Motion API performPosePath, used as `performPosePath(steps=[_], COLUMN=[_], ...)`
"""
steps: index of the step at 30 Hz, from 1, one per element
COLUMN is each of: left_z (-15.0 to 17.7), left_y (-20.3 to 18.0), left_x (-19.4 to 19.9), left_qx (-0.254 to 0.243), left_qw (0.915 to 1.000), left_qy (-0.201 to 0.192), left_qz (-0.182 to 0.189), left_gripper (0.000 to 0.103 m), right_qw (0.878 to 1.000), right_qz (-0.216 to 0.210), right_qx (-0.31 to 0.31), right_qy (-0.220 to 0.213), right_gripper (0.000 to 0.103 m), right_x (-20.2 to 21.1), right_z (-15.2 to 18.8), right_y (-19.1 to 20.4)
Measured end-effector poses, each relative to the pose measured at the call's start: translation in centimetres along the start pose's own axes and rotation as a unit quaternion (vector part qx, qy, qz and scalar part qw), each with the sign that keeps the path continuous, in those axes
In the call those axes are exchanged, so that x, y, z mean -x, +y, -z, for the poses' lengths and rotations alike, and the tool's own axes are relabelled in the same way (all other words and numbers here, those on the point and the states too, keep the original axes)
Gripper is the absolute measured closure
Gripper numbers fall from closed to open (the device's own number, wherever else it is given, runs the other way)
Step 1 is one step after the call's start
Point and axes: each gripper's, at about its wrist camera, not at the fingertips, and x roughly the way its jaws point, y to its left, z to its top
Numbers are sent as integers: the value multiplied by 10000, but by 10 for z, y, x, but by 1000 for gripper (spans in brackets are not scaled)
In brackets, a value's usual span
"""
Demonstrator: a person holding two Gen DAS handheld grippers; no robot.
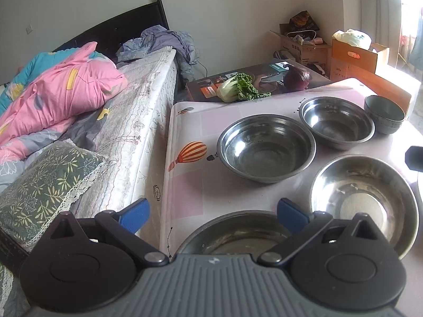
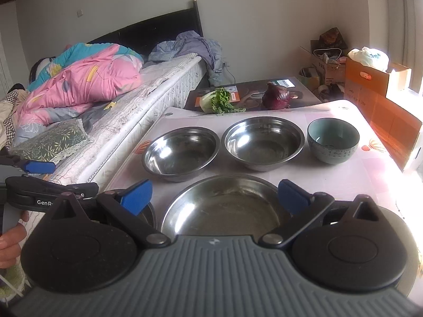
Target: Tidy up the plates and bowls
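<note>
Both grippers stand with jaws spread and empty over the near edge of the bench (image 2: 351,177): the right gripper (image 2: 214,196) hovers above the shallow steel dish (image 2: 224,206), and the left gripper (image 1: 213,214) above a darker pan (image 1: 232,235) just left of that dish. Beyond the dish sit two steel bowls (image 2: 182,153) (image 2: 263,142) side by side, with the ceramic bowl (image 2: 333,140) to their right. To nest them well, I judge it best to pinch one rim squarely, lift clear, and lower smaller into larger without scraping.
</note>
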Motion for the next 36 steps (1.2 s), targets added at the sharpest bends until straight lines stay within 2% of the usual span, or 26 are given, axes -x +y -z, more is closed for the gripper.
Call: performPosePath(steps=[3,8,13,19,24,26,29,32,36], left_z=[-19,-39,-52,-62,-64,-64,-63,-62,-61], left_y=[7,15,13,6,1,-2,-3,-2,2], left_x=[-33,-79,-110,-139,-153,-157,-166,-167,-166], left_qx=[-32,9,-120,-278,-224,-245,-217,-142,-19], left_qw=[9996,9991,9987,9975,9965,9960,9944,9936,9927], left_qy=[202,297,348,538,683,767,978,1036,1132], left_qz=[181,309,342,366,435,382,340,418,404], left_gripper=[0,3,6,28,44,58,74,82,83], right_qw=[9996,9960,9932,9902,9875,9865,9853,9846,9844], right_qz=[-217,-542,-536,-373,-336,-325,-330,-363,-405], right_qx=[-121,-500,-459,-522,-574,-585,-611,-618,-549], right_qy=[137,514,924,1240,1428,1494,1559,1595,1623], right_gripper=[1,2,19,48,59,66,74,83,87], right_x=[-39,-108,-172,-211,-220,-225,-231,-233,-236], right_z=[-23,-46,-51,-48,-39,-38,-36,-37,-38], right_y=[-2,-13,-10,-13,-23,-24,-25,-25,-23])
